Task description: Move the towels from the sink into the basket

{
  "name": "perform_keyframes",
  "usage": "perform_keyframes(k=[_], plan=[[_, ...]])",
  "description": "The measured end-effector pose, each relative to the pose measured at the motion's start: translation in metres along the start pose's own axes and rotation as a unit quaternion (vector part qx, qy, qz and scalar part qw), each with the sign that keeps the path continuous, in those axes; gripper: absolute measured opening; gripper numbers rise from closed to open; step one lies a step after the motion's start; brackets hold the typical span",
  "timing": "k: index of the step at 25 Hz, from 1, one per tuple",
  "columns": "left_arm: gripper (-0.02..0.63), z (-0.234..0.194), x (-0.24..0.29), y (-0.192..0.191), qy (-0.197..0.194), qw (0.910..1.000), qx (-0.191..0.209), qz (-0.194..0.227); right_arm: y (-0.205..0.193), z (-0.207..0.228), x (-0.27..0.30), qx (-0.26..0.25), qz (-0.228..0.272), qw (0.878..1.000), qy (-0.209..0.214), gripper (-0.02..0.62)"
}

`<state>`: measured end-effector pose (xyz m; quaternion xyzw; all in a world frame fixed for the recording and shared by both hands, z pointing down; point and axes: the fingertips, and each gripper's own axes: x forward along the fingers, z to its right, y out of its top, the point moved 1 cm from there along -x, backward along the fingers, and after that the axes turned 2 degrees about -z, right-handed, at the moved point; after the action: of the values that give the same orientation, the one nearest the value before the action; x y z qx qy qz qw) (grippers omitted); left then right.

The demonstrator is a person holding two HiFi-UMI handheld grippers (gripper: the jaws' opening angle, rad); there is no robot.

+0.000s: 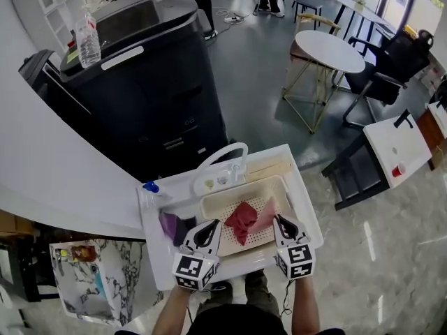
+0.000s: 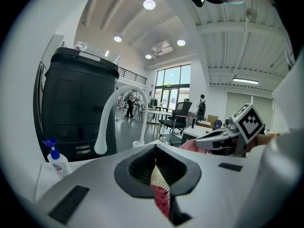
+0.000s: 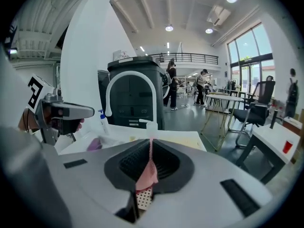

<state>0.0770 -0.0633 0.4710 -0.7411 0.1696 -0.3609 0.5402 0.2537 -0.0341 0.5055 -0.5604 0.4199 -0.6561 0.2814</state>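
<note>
One towel (image 3: 148,173) edge (right gripper (image 3: 151,142) pinching).

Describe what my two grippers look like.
The left gripper and right gripper match: pale grey shells with dark ribbed pads. The left cube and right cube are white with black square markers. No cables show, and no sleeves cover the forearms.

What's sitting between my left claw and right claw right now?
Red towel, lying in the basket; the head view shows it between left claw and right claw.
</note>
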Motion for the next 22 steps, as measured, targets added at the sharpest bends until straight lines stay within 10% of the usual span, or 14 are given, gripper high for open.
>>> perform_keyframes(k=[22], plan=[[0.008,0.002,0.030,-0.078,0.041,0.9950,-0.042,-0.082,-0.101,0.022,0.056,0.030,-0.101,0.993,0.057,0.041]])
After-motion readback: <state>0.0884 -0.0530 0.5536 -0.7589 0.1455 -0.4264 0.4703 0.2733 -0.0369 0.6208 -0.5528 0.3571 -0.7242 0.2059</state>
